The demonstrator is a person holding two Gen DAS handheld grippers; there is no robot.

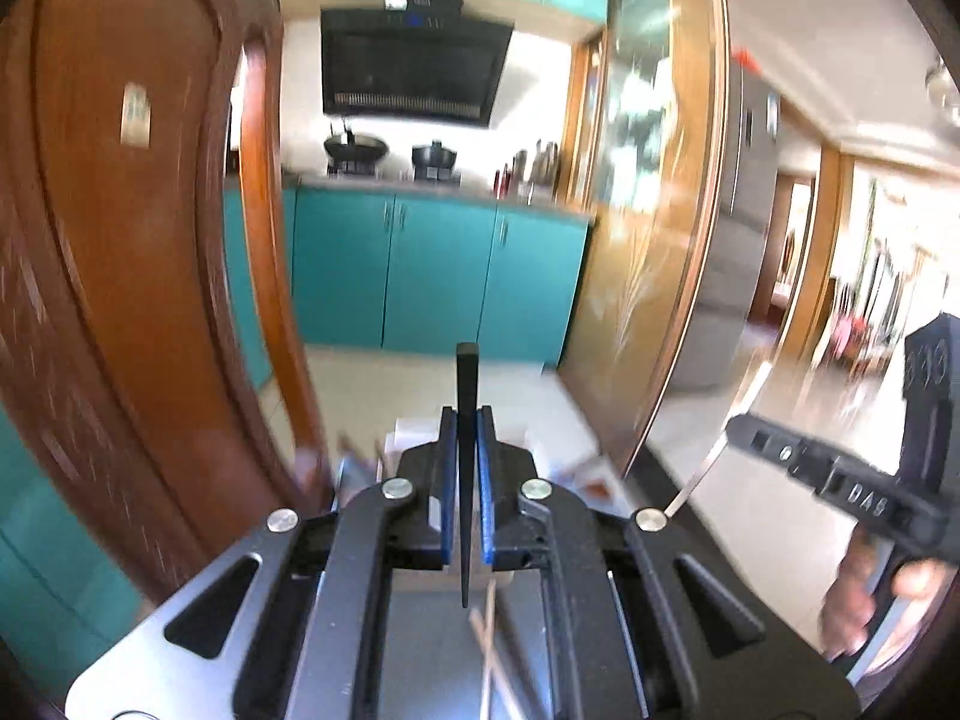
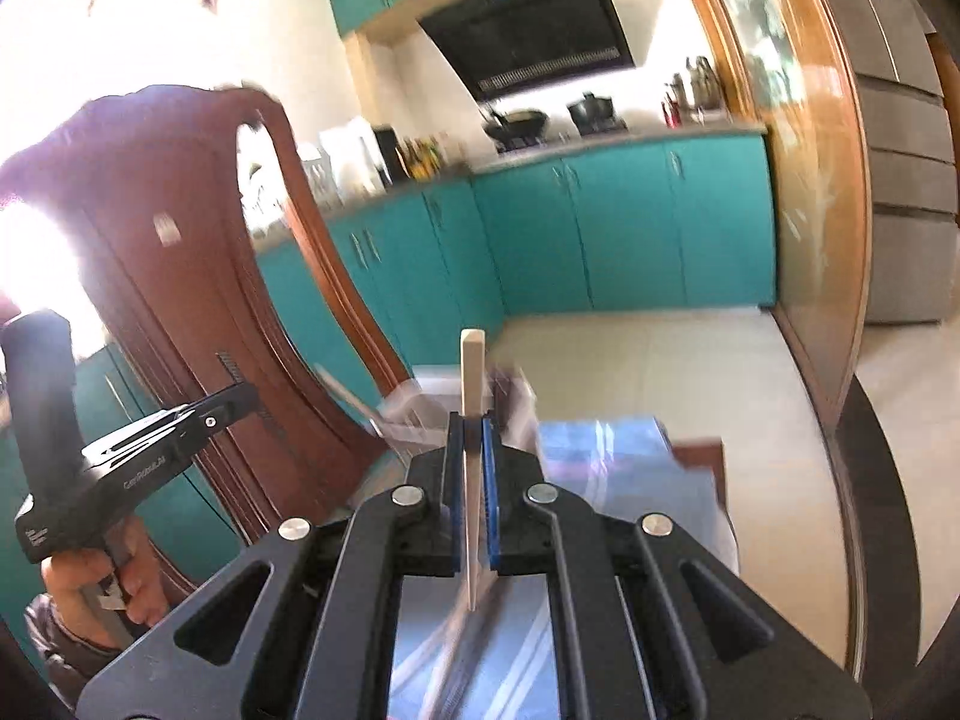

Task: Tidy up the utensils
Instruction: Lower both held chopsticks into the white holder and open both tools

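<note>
Claws pinch tapered chopsticks: left claw (image 1: 467,420) black chopstick (image 1: 466,384), right claw (image 2: 472,423) pale chopstick (image 2: 472,372).

left gripper (image 1: 467,450) | clamps black chopstick (image 1: 465,420) | upright | kitchen blurred

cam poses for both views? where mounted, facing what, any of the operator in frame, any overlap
Left wrist: sits on the left tool, faces along its fingers at teal cabinets and range hood; black chopstick clamped; right tool and right hand at right edge.
Right wrist: sits on the right tool, same facing, tilted; pale chopstick clamped; left tool and left hand at left edge.
Shared: cabinets, hood, wooden chair back, clear container.
</note>
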